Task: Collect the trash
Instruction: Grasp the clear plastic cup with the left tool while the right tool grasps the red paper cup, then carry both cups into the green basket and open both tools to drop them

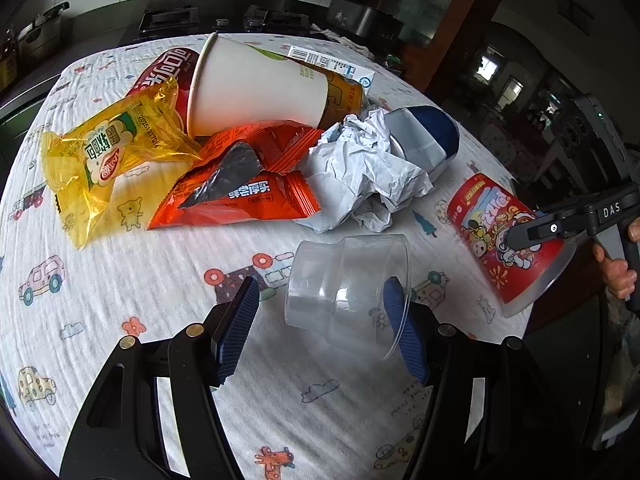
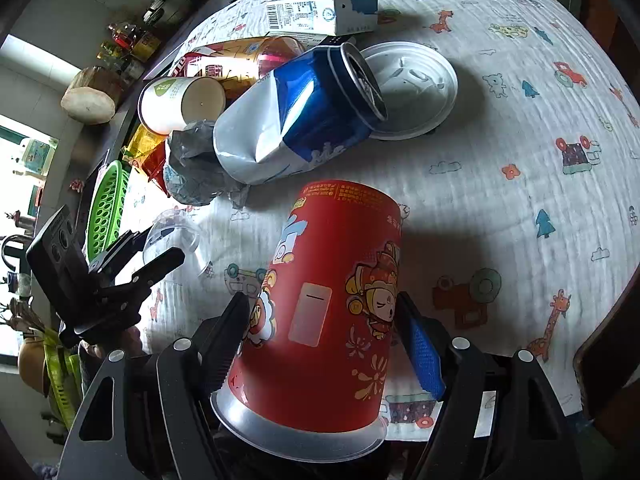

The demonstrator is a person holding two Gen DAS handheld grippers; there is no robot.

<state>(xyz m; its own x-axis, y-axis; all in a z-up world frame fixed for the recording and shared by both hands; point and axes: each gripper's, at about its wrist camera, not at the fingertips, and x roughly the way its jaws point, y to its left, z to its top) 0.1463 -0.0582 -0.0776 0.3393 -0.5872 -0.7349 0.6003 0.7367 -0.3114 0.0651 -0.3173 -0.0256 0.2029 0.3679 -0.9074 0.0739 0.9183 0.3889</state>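
My right gripper [image 2: 320,320] is shut on a red cartoon-printed cup [image 2: 332,304], lifted at the table's near edge; it also shows in the left wrist view [image 1: 508,236]. My left gripper [image 1: 320,304] is open around a clear plastic cup [image 1: 348,288] lying on its side; its right pad sits at the cup's rim. Behind lie crumpled paper [image 1: 360,168], an orange wrapper [image 1: 240,184], a yellow wrapper [image 1: 108,160], a white paper cup [image 1: 256,88] and a dented blue-and-silver can [image 2: 296,120].
A white lid [image 2: 416,88] and a white carton [image 2: 320,14] lie behind the can. A green basket [image 2: 106,208] stands beyond the table's left edge. The table has a cartoon-printed cloth [image 2: 520,200]. A dark counter [image 1: 168,20] runs behind it.
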